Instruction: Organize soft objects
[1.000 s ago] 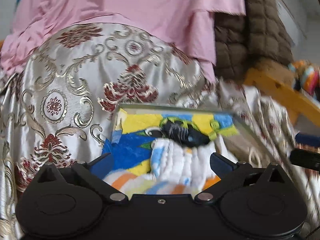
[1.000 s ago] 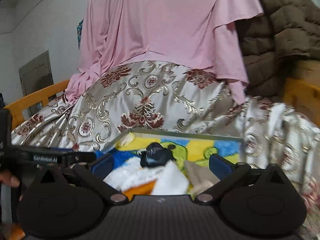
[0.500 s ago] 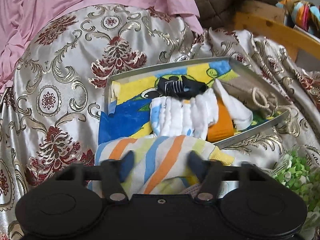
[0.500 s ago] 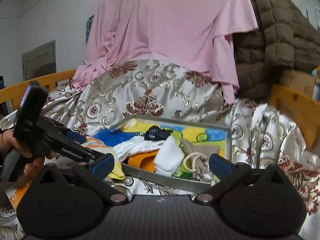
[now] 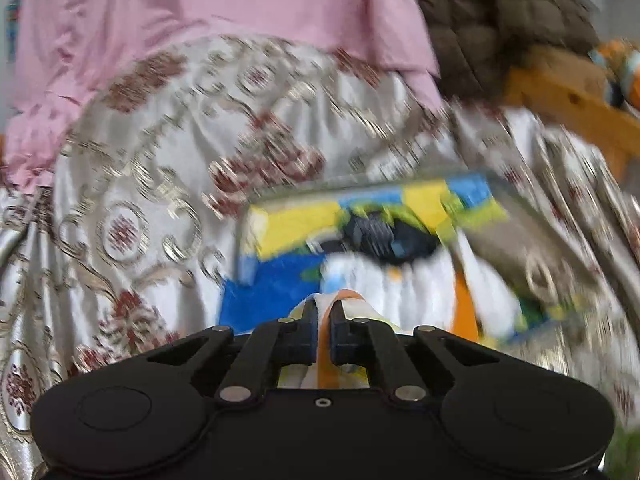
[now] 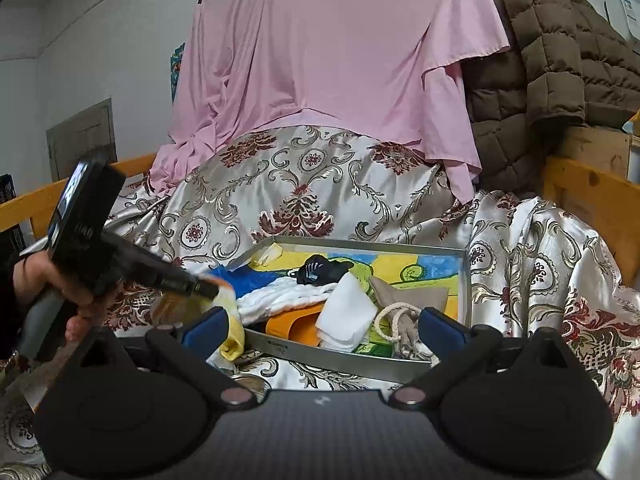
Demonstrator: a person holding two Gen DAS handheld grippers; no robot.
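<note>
Left gripper (image 5: 324,312) just closed, pinching striped cloth (image 5: 344,298); right gripper (image 6: 320,324) wide, empty.

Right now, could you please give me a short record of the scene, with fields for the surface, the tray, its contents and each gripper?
surface: cream satin bedspread with red and gold floral pattern
tray: shallow grey metal tray with a yellow, blue and green lining, lying on the bedspread
contents: black glove, white ribbed towel, orange cloth, white folded cloth, beige drawstring pouch
left gripper: jaws just closed on a striped orange, white and yellow cloth
right gripper: jaws open, nothing held
</note>
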